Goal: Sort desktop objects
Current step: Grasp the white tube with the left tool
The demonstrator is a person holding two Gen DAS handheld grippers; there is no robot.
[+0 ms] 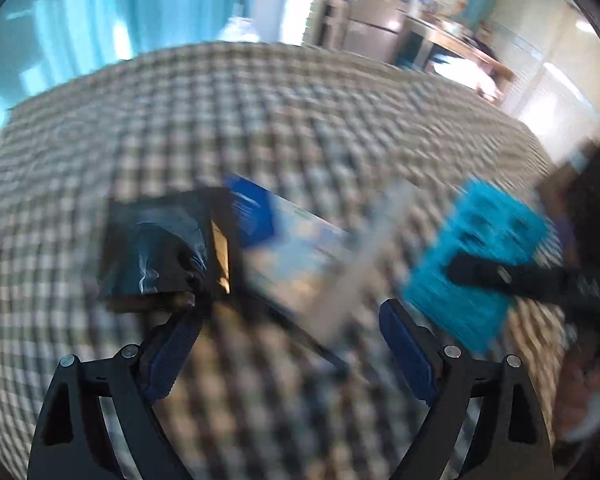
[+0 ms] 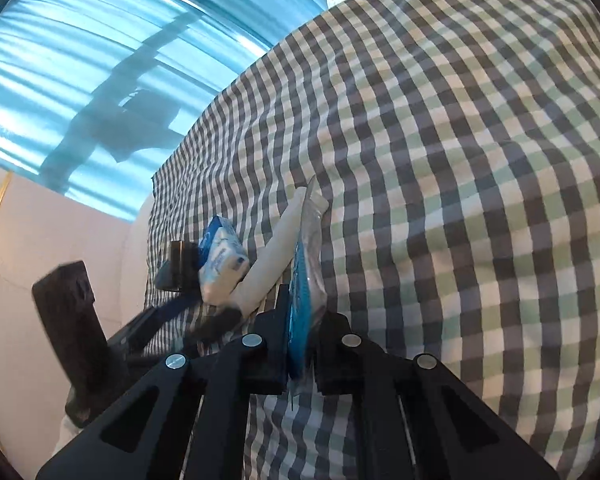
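Your grey-and-green checked tablecloth covers the whole desk, with the clutter bunched at its near left edge: a glossy black square box, a blue-and-white tissue pack and a white plastic tube. Your right gripper is clamped on a flat blue plastic-wrapped packet, probably lifted for sorting. Your left gripper hangs spread wide, empty, just short of the box.

Daylight is cast through turquoise curtains at upper left, where a dark shadow is thrown. The left wrist view is heavily smeared by motion blur; the right wrist view is sharp. Both frames are bent by fisheye distortion and darkened at the corners.
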